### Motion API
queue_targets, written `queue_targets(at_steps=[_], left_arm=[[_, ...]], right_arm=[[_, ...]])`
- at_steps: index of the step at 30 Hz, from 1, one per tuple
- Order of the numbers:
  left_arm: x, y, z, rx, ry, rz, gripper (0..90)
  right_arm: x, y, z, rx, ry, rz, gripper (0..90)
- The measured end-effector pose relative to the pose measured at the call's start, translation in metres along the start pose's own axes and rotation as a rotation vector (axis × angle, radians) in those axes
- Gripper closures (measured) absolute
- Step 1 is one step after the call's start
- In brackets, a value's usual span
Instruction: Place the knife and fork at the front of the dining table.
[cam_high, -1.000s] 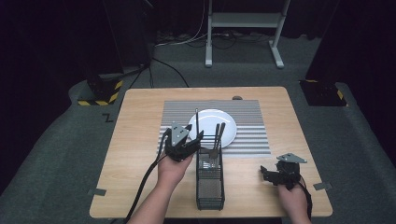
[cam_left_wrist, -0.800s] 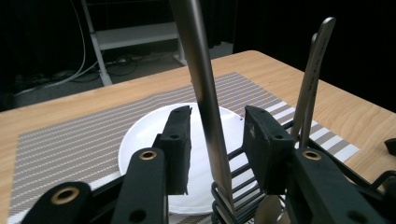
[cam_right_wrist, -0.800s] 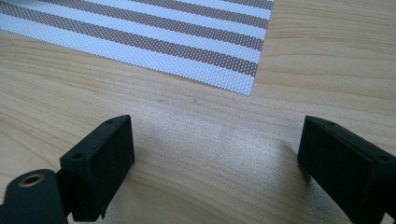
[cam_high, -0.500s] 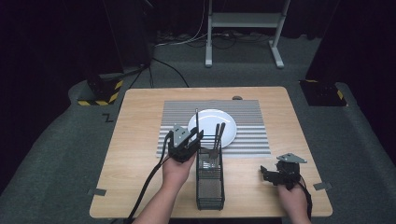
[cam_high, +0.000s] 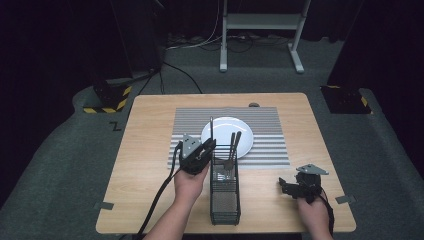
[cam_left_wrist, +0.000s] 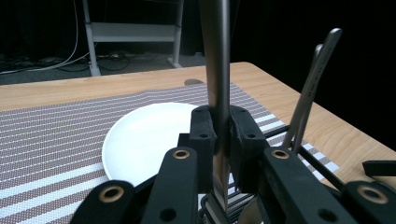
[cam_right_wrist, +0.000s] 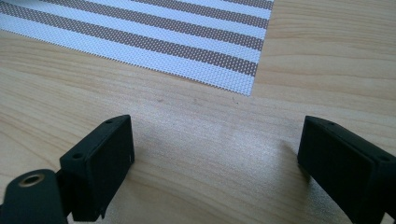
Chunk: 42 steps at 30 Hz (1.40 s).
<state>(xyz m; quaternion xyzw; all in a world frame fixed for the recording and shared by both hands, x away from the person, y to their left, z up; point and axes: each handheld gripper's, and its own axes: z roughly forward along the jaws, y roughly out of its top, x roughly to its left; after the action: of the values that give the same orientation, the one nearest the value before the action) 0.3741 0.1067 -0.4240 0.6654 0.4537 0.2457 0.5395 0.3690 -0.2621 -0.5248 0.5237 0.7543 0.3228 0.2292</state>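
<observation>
1 upright utensil handle (cam_left_wrist: 218, 70) clamped in left hand-held gripper (cam_left_wrist: 219, 133) (over caddy (cam_high: 225, 192))

A mat (cam_high: 227, 134) is lying on the table (cam_high: 145, 150), and a plate (cam_high: 227, 136) is sitting on the mat. A wire basket (cam_high: 224, 195) is standing near the plate, with two utensils (cam_high: 233, 146) sticking up in it. The left gripper (cam_high: 209, 148) is sitting left of the basket, and the right gripper (cam_high: 284, 184) is resting far to its right.

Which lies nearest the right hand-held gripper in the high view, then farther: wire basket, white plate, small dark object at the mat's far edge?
From the right hand-held gripper:
1. Wire basket, to its left.
2. White plate, on the mat.
3. Small dark object, at the far edge.
</observation>
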Motion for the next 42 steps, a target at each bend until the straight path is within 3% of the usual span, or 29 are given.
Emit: queue_targets(at_steps=[4,24,29,42], left_arm=[[-0.006,-0.001,-0.002,-0.008,0.015,0.024,80.8],[-0.019,-0.002,-0.008,-0.022,0.062,0.037,81.5],[-0.021,0.002,-0.013,-0.066,0.053,0.024,81.7],[-0.027,0.018,-0.027,-0.132,0.021,0.043,81.8]], right_arm=[[0.0,0.0,0.0,0.0,0.0,0.0,10.7],[0.0,0.0,0.0,0.0,0.0,0.0,10.6],[0.0,0.0,0.0,0.0,0.0,0.0,10.6],[0.0,0.0,0.0,0.0,0.0,0.0,10.6]])
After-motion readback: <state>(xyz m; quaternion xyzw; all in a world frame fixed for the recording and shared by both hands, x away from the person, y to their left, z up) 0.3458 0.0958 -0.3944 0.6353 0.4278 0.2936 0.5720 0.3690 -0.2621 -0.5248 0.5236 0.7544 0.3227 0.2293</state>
